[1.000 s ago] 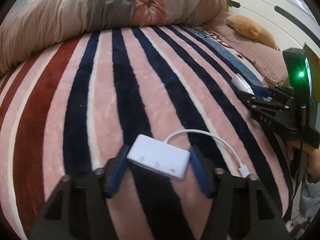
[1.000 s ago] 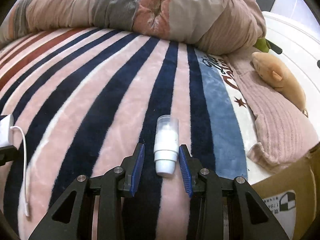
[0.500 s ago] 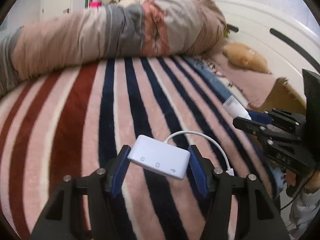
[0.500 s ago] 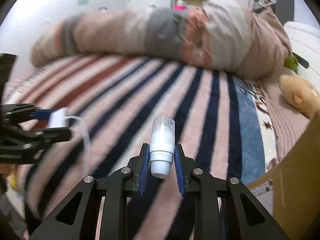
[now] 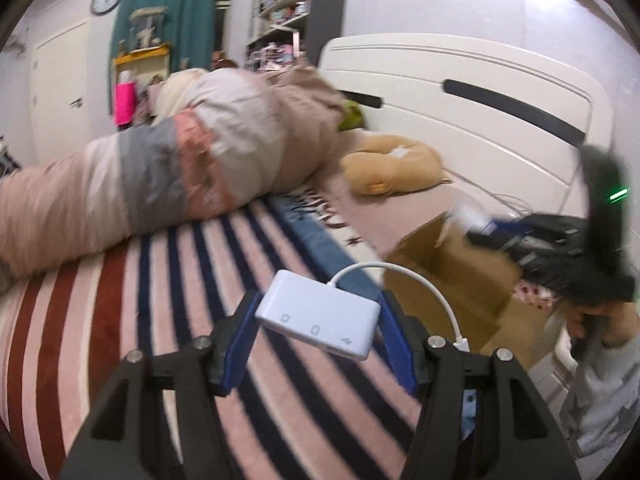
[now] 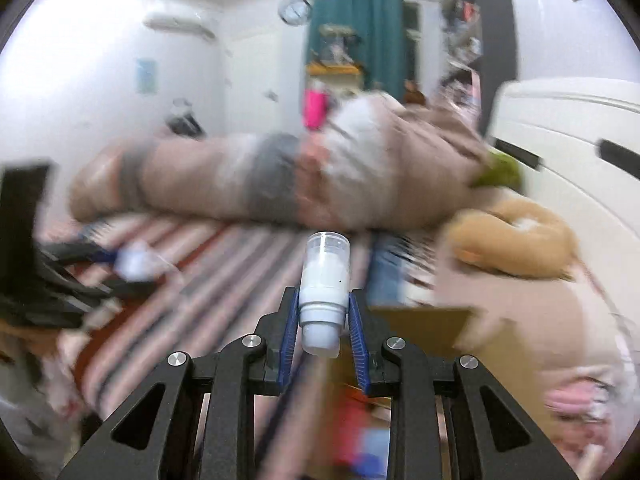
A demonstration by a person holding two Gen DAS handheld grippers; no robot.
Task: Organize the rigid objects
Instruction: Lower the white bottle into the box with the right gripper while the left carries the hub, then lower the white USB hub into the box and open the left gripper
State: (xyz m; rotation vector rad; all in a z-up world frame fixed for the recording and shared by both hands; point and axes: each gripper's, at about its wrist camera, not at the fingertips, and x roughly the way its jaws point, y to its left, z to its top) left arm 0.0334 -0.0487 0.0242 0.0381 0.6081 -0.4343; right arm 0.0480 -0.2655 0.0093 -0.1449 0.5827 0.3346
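Note:
My left gripper (image 5: 320,332) is shut on a white adapter hub (image 5: 318,314) with a short white cable (image 5: 432,292), held in the air above the striped blanket (image 5: 160,320). My right gripper (image 6: 322,322) is shut on a small white pump bottle (image 6: 324,292) with a clear cap, lifted over an open cardboard box (image 6: 424,328). In the left wrist view the right gripper (image 5: 532,236) shows blurred over the box (image 5: 448,280). In the right wrist view the left gripper (image 6: 96,268) with the hub shows blurred at the left.
A rolled duvet (image 5: 160,176) lies across the back of the bed. A tan plush toy (image 5: 392,168) lies by the white headboard (image 5: 480,112). A pink towel (image 6: 500,312) covers the bed's right side. Shelves and a teal curtain (image 5: 180,20) stand behind.
Both grippers rose off the blanket with their objects. The right gripper closed on the bottle and swung right over the box. The views tilted up toward the room.

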